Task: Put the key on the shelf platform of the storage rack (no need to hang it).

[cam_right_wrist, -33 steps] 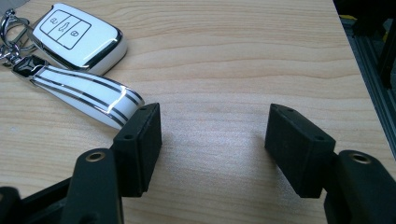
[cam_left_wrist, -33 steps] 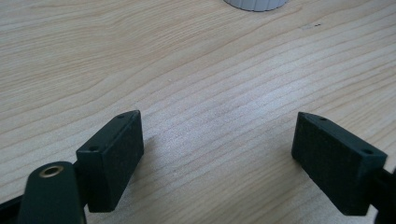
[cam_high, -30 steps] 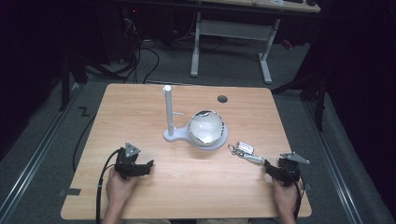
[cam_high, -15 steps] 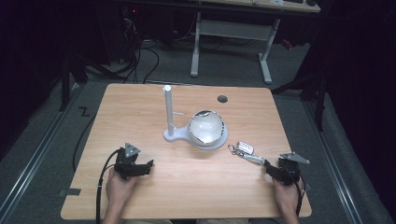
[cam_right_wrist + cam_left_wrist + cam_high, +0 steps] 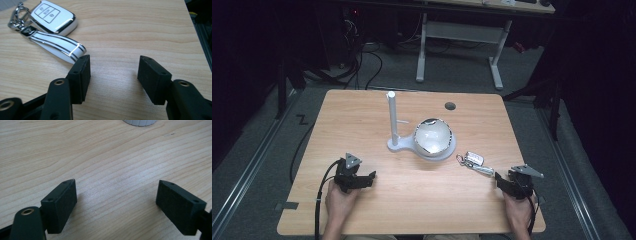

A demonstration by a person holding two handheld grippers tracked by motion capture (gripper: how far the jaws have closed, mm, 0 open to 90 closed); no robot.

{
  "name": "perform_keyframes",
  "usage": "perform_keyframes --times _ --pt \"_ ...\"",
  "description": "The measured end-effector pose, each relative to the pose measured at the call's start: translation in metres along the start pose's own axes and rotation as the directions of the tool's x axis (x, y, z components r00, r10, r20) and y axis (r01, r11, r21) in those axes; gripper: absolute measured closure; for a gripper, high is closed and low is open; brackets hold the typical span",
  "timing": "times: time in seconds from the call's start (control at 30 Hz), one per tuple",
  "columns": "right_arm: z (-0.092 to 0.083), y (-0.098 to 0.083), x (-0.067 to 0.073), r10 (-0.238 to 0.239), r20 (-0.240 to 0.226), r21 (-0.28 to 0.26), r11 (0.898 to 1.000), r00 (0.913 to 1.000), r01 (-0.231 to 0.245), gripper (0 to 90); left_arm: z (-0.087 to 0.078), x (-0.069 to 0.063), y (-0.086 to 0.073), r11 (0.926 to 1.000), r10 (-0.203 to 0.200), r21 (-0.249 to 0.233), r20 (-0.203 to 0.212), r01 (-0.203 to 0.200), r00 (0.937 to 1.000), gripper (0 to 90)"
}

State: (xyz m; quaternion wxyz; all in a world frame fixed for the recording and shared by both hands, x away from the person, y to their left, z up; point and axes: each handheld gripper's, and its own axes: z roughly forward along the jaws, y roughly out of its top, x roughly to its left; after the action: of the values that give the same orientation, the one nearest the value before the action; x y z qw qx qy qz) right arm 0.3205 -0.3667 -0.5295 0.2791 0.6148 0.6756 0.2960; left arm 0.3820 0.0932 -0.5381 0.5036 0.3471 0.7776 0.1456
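From the high view, the key fob (image 5: 474, 159) lies on the table (image 5: 362, 115) just to the right of the white stand (image 5: 422, 142), with my right gripper (image 5: 502, 181) near its strap and my left gripper (image 5: 369, 177) well off on the stand's other side. My right gripper view adds that its strap (image 5: 58, 47) ends just beside my left-hand jaw, outside the gap; those jaws have just been closing, still apart over bare wood. My left gripper view shows jaws wide apart, the stand's base (image 5: 140, 122) far ahead.
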Motion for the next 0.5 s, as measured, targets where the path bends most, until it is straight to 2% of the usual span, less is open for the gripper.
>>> perform_keyframes --times 0.13,0.3,0.5 --pt "-0.005 -0.001 0.003 -0.006 -0.026 -0.015 1.000 0.9996 0.006 45.6 0.000 0.000 0.000 1.0000 -0.002 -0.001 -0.001 0.002 1.0000 17.3" --pt "-0.010 -0.002 0.011 -0.047 -0.055 -0.022 0.999 0.9974 0.046 45.9 0.000 0.000 0.000 1.0000 -0.003 -0.004 -0.003 0.003 1.0000 17.3" --pt "-0.017 -0.002 0.022 -0.070 -0.101 -0.036 0.997 0.9924 0.067 44.9 0.000 0.000 0.000 1.0000 -0.004 -0.004 -0.004 0.004 1.0000 17.3"
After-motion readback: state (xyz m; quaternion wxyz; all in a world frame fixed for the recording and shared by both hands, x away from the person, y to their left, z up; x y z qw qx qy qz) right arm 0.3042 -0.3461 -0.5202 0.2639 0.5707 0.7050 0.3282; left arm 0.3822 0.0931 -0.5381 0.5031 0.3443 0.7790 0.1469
